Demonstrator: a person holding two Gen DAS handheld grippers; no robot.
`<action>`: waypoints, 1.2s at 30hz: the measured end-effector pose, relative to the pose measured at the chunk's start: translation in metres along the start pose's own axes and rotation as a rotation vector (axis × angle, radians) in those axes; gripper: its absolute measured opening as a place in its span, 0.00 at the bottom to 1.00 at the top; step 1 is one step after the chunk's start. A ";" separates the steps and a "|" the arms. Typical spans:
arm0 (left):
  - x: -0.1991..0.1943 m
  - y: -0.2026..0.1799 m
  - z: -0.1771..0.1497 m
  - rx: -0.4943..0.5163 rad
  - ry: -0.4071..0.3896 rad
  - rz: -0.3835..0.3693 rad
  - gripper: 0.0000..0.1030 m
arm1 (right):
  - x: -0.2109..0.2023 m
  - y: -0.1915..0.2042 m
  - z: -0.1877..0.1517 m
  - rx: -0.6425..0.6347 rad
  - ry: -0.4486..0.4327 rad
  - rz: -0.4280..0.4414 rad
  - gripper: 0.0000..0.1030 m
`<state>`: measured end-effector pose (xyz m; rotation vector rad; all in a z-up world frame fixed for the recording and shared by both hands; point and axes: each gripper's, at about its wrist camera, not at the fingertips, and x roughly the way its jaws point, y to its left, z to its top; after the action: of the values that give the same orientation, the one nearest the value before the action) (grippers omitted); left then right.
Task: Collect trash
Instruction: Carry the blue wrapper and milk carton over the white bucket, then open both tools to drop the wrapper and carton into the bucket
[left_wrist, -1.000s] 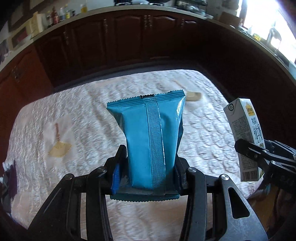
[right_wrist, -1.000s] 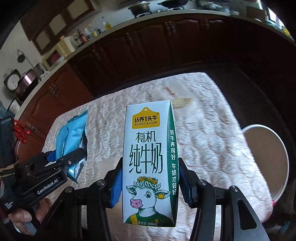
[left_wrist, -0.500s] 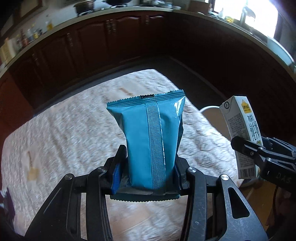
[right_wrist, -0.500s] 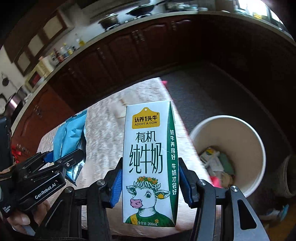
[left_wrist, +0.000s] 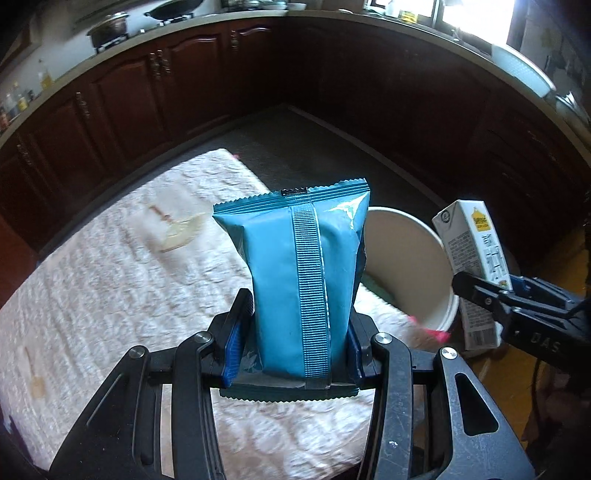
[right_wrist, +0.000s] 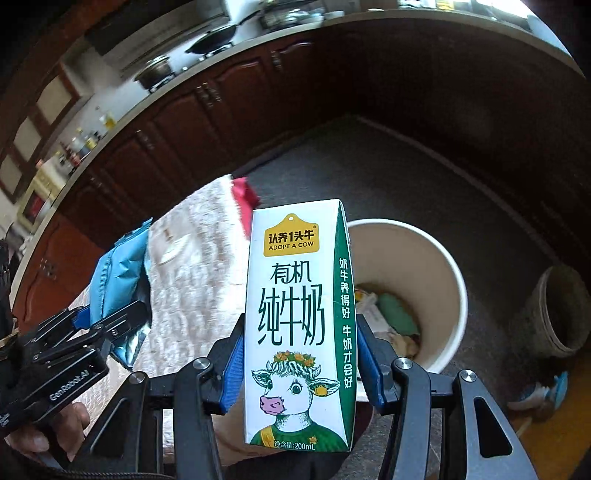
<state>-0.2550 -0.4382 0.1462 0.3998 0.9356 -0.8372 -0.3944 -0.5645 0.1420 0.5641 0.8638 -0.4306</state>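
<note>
The left gripper (left_wrist: 295, 354) clamps a shiny blue snack bag (left_wrist: 303, 280). The right gripper (right_wrist: 299, 369) clamps a white milk carton (right_wrist: 299, 325). Each should be right above the round white bin (right_wrist: 458, 295), at picture right, before letting go.

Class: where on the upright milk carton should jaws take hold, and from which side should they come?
Low on the milk carton, from below, one pad on each narrow side, as the right gripper does. Those flat parallel sides seat the pads; the folded top tapers.

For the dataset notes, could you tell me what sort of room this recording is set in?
Most likely a home kitchen: dark wood cabinets run under a long countertop, with a pan and pot on a stove there. A cloth-covered table stands in front.
</note>
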 end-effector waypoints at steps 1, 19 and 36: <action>0.003 -0.004 0.002 0.004 0.005 -0.012 0.42 | 0.001 -0.006 0.000 0.009 0.002 -0.006 0.50; 0.075 -0.057 0.028 0.059 0.105 -0.103 0.42 | 0.053 -0.073 -0.009 0.151 0.109 -0.060 0.50; 0.109 -0.070 0.035 0.042 0.148 -0.125 0.55 | 0.095 -0.115 -0.017 0.310 0.170 -0.039 0.56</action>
<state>-0.2554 -0.5537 0.0781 0.4472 1.0899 -0.9523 -0.4144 -0.6544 0.0239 0.8802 0.9787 -0.5634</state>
